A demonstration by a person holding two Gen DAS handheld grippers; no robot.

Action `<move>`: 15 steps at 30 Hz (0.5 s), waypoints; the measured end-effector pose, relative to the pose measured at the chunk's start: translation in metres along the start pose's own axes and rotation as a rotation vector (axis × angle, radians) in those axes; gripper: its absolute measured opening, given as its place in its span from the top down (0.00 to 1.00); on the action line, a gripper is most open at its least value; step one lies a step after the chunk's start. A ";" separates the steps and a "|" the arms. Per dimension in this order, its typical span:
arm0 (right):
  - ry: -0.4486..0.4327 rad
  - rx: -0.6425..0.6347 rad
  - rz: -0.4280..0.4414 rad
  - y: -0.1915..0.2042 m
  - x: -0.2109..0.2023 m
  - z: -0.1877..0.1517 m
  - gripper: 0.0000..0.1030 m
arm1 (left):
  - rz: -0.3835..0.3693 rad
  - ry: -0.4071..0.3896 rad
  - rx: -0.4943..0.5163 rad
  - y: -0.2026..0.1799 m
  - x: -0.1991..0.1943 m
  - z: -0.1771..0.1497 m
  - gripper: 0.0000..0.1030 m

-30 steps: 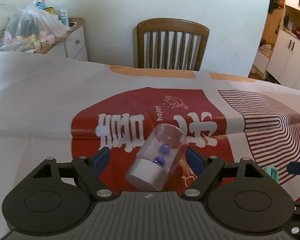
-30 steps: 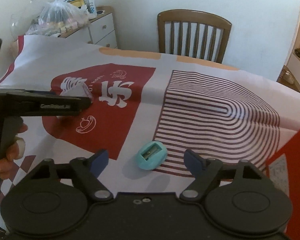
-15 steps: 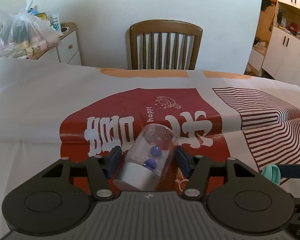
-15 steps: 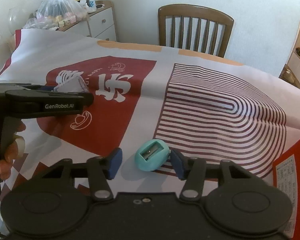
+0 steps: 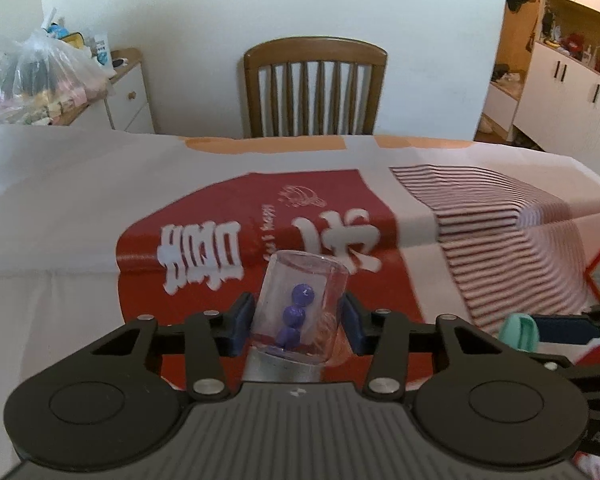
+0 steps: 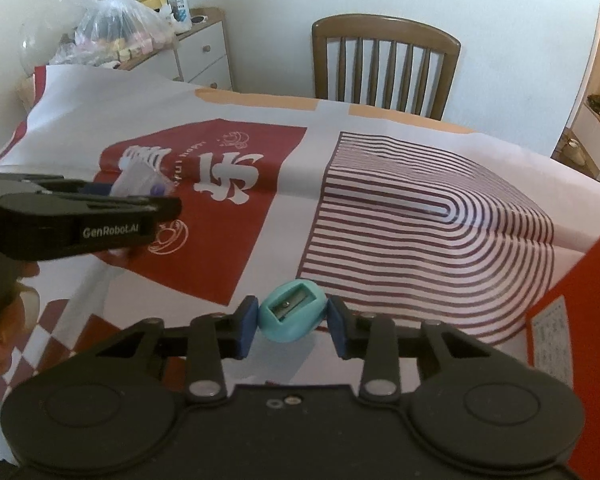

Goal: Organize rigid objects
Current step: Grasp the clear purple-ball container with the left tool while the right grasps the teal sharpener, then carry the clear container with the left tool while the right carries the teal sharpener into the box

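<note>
Clear plastic first: on my far left, a tied bag (image 5: 40, 76) of odds and ends sits on the white dresser (image 5: 128, 96), well away from the work. Moving in, my left gripper (image 5: 298, 322) has its blue pads against both sides of a transparent vial (image 5: 304, 304) with a silver cap and purple beads inside. Its jaws are closing, and the vial sits between them, tilted with the cap toward me. I took it across the body because the round wall gives the flat pads two opposing faces; gripped nearer an end it might squirt out. The vial seems just clear of the red-and-white printed tablecloth (image 5: 80, 216), though I can't be sure from this angle.

Behind it, a wooden chair (image 5: 316, 88) stands at the table's far edge.

Further right, my right gripper (image 6: 292, 324) brackets a teal pencil sharpener (image 6: 292, 316) lying blade-up at the edge of the striped patch. Those jaws are closing too. The left pad touches the sharpener; the right one shows a sliver of gap, so I judge the grip not yet firm. A red box (image 6: 572, 304) lies at the right edge, possibly where these things belong.
</note>
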State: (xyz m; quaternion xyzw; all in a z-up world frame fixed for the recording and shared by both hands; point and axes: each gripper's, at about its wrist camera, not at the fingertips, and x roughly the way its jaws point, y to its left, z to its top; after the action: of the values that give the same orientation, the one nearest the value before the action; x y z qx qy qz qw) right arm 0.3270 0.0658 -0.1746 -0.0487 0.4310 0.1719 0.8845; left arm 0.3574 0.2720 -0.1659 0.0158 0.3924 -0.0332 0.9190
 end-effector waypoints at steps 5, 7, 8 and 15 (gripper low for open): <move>-0.013 -0.006 0.020 0.002 -0.028 -0.007 0.65 | -0.046 0.021 -0.022 -0.008 -0.025 -0.005 0.58; -0.013 -0.004 0.026 0.003 -0.038 -0.010 0.65 | -0.060 0.027 -0.026 -0.013 -0.036 -0.008 0.61; -0.019 0.000 0.028 0.003 -0.045 -0.013 0.65 | -0.065 0.028 -0.028 -0.015 -0.042 -0.009 0.61; -0.042 0.005 0.045 -0.001 -0.089 -0.032 0.65 | -0.088 0.018 0.006 -0.031 -0.075 -0.025 0.61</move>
State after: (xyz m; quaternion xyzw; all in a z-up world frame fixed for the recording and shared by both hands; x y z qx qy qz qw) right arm 0.2528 0.0339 -0.1250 -0.0334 0.4136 0.1917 0.8894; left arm 0.2854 0.2459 -0.1289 0.0016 0.4010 -0.0743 0.9130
